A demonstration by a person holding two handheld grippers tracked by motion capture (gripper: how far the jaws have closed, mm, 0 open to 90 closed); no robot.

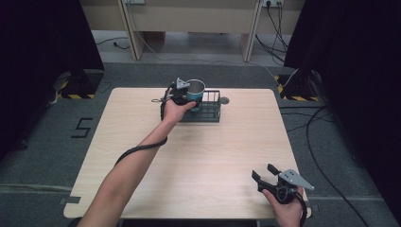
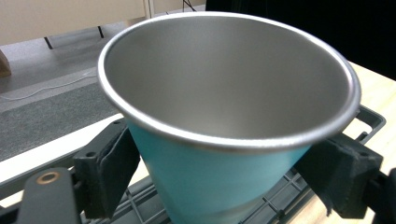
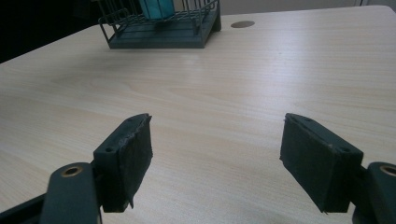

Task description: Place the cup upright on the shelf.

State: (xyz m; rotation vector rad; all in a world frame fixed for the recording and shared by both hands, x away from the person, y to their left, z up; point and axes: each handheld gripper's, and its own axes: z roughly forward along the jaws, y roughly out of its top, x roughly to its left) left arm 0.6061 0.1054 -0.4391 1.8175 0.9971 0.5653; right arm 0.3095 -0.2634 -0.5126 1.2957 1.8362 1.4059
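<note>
A teal cup with a bare steel inside stands upright in the left part of a dark wire rack at the table's far edge. My left gripper is shut on the cup, one pad pressed on each side of its teal wall. In the left gripper view the cup's rim is close to the camera and the rack's edge shows behind and below it. My right gripper is open with nothing in it, low over the front right of the table, its jaws facing the rack and cup.
The light wooden table has a round cable hole just right of the rack. Cables lie on the grey floor to the right, and dark stands with striped bases flank the table's far corners.
</note>
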